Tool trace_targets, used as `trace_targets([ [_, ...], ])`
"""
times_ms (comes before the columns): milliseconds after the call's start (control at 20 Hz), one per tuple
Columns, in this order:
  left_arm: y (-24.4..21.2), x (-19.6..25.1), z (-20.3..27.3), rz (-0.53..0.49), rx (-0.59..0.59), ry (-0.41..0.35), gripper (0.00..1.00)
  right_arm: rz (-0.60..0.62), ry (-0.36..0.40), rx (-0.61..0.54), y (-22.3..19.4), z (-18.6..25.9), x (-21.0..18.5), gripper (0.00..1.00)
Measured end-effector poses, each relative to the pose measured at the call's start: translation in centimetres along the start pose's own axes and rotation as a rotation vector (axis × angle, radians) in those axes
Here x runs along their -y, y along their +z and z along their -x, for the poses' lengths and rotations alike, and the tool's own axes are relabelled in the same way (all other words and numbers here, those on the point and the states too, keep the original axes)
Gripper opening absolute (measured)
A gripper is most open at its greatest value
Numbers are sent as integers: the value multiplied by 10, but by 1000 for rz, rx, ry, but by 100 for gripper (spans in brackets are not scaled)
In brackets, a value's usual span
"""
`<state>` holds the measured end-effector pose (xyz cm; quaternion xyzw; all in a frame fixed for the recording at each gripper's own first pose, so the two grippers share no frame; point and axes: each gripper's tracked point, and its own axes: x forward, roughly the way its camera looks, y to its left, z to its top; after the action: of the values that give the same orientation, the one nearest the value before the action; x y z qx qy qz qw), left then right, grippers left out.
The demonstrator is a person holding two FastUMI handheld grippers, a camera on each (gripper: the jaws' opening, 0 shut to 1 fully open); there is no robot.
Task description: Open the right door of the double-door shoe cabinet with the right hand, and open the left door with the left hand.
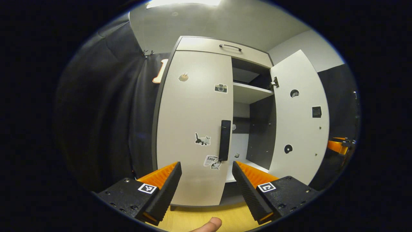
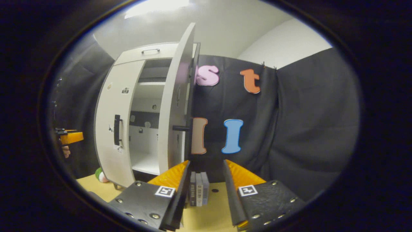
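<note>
In the left gripper view, the left hand-held gripper (image 1: 206, 167) is spread wide and holds nothing; its two fingers (image 1: 167, 180) frame the lower part of the closed left door (image 1: 193, 129) of the shoe cabinet (image 1: 222, 48). The black handle (image 1: 224, 140) of that door runs upright along the door's right edge, above and slightly right of the gap between the fingers and not touched by them. This placement suggests an approach lined up for taking the handle, so the left door appears to be the remaining step. The right door (image 1: 299, 119) stands swung out, exposing a shelf (image 1: 249, 91) and the dark interior. A fingertip (image 1: 210, 223) of the person shows at the bottom edge over the wooden table (image 1: 193, 219) that carries the cabinet. The other hand-held gripper (image 1: 338, 145) shows as an orange part at the far right. In the right gripper view, the right hand-held gripper (image 2: 206, 172) is also spread and empty, pointing toward the booth wall beside the cabinet. The right door (image 2: 175, 106) is seen nearly edge-on, well opened, with its handle (image 2: 181, 128) projecting from the outer face; the gripper is apart from it, consistent with a release once the door was open. Some books (image 2: 199, 188) stand on the table (image 2: 212, 216) between the fingers. The left door (image 2: 112, 129) is shut, and the left hand-held gripper (image 2: 70, 137) waits near the left edge.
</note>
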<state>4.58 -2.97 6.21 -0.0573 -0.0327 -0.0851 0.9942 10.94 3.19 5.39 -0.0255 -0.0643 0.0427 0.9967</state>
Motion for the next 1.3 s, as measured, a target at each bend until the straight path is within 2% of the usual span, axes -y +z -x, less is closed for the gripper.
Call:
trace_targets([
  [50,-1,4,-10,-4,-3,-13,98,-4,-15,-4,-2,10,2,70],
  [200,-9,17,-38,0,-16,-36,98,-56,-38,-16,-12,40,3,79],
  [250,-12,19,-46,0,-25,-32,98,-77,-41,-24,-15,52,4,100],
  [300,-14,20,-54,0,-31,-28,98,-91,-42,-33,-19,63,2,97],
  [450,-12,22,-75,3,-22,-17,98,-81,-32,-24,-32,98,-7,98],
  [700,-6,16,-114,-51,-27,58,98,-116,7,-12,-65,148,-43,97],
  [900,-1,17,-139,-75,-30,98,98,-105,41,-9,-82,170,-72,97],
  [1050,2,20,-154,-134,-41,104,97,-95,86,-38,-98,179,-96,98],
  [1150,-2,31,-159,-129,-74,60,90,-95,111,-55,-108,182,-105,98],
  [1250,-1,29,-166,-90,-94,69,75,-90,110,-65,-114,183,-105,98],
  [1300,0,29,-167,-62,-98,73,56,-89,108,-67,-115,183,-105,98],
])
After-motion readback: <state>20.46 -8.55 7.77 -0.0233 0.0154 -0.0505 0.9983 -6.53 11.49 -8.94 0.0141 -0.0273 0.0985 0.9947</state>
